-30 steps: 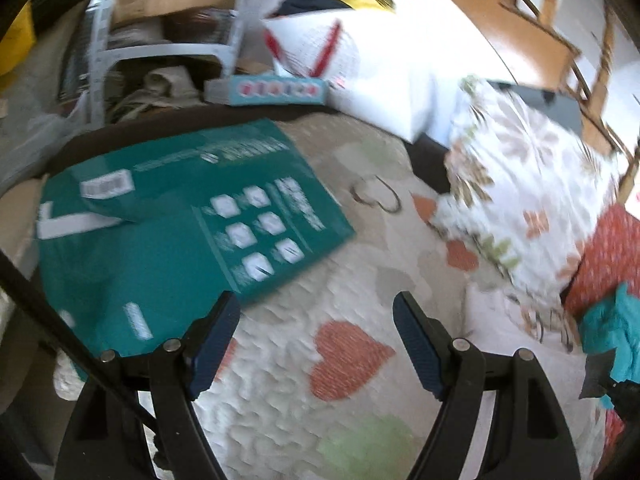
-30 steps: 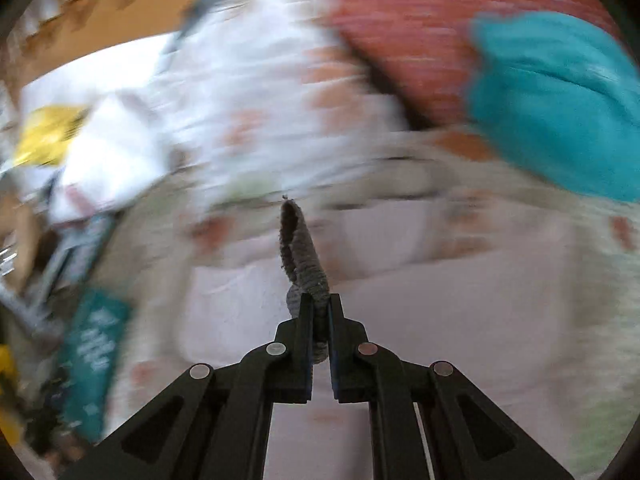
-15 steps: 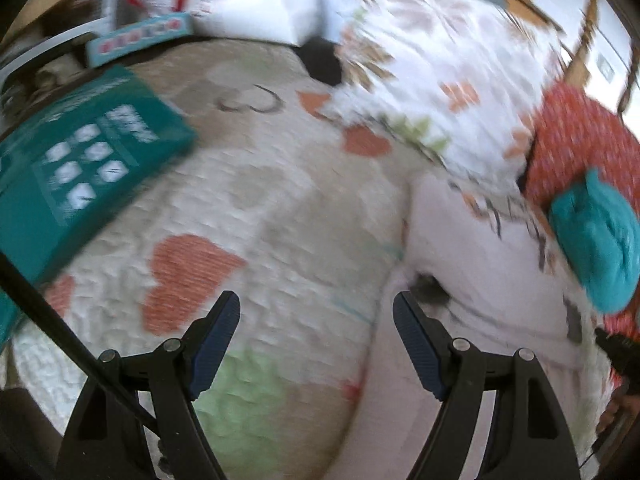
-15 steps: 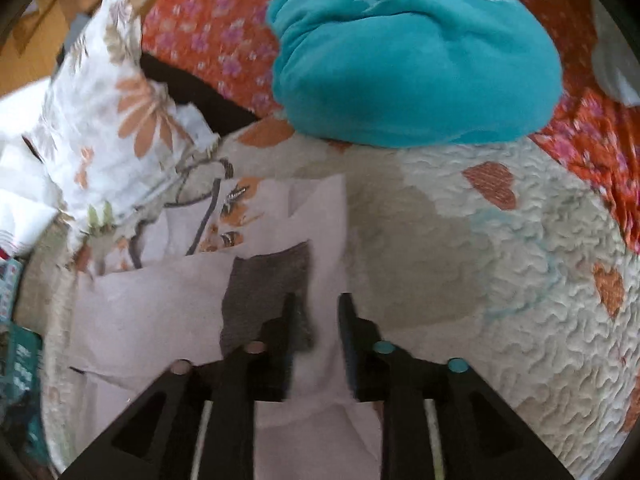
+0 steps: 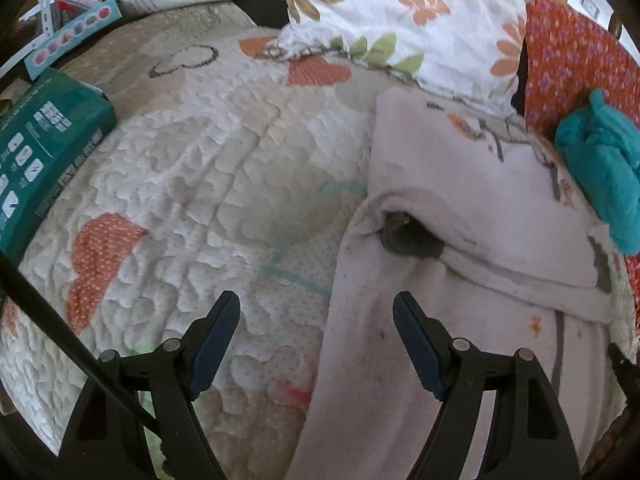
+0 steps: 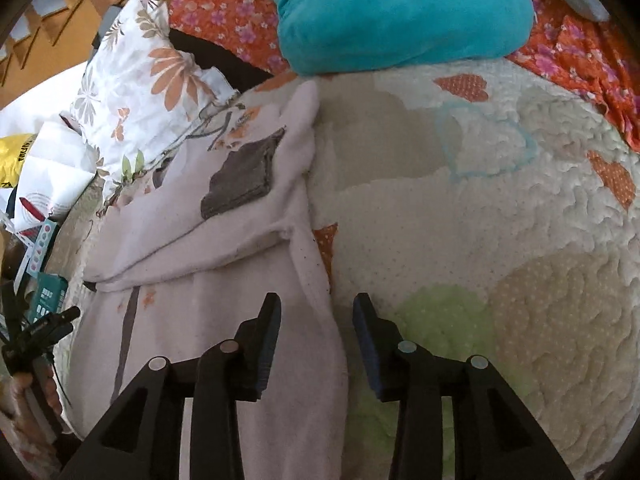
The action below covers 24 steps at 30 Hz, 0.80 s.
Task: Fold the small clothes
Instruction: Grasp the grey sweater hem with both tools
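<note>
**Pink clothes lay on the quilt, both tongs wide apart**

A big quilt [image 5: 208, 184] with orange hearts covered the bed. It filled most of both views.

A pale pink piece of clothing [image 6: 208, 288] lay flat on the quilt. Its top part was folded down over the rest. In the left view the pink piece of clothing [image 5: 460, 320] ran from the pillow down to the bottom edge. A small gray patch [image 6: 240, 176] sat on the folded part. In the left view a bit of gray [image 5: 408, 236] peeked out from under the fold.

A white pillow with orange flowers [image 5: 420, 24] lay at the far end of the pink clothing. A soft teal bundle [image 6: 400, 16] sat on a red flowered cloth [image 6: 224, 8], just past the top of the pink clothing. A green box [image 5: 40, 152] rested on the left part of the quilt, well apart from the clothes.

The left tongs [image 5: 316, 344] were spread wide and held nothing. One finger was over the quilt and the other over the pink clothing.

The right tongs [image 6: 316, 340] were apart too and held nothing. They hung over the right edge of the pink clothing.
</note>
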Tool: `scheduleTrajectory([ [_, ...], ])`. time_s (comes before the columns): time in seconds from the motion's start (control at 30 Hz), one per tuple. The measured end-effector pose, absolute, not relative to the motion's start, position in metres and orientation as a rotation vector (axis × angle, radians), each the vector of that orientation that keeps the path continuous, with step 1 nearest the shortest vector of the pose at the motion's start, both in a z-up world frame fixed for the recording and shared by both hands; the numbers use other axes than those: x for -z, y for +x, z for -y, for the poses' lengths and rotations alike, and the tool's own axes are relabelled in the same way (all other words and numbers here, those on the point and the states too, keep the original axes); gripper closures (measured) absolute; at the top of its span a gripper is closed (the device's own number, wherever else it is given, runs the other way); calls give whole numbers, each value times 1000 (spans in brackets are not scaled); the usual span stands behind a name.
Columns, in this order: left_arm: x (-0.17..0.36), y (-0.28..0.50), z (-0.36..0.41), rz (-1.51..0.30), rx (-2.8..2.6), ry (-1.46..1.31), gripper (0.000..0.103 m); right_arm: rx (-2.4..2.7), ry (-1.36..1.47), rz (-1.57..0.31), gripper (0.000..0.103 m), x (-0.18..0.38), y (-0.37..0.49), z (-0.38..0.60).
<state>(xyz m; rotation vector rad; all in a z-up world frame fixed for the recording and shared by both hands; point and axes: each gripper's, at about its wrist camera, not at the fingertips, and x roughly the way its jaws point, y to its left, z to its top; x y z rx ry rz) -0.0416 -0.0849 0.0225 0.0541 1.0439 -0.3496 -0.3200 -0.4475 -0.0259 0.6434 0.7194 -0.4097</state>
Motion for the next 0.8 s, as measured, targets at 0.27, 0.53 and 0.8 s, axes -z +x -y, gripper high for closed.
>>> scheduleTrajectory([
  [0.27,-13,-53,85,-1042,360,62,25,392,583,-689,29,28,-315,434],
  [0.53,-12,-83,77,-984,447,158,23,354,756,-679,29,27,-334,442],
  [0.8,-20,-124,45,-1088,661,30,51,200,987,-631,30,39,-382,416],
])
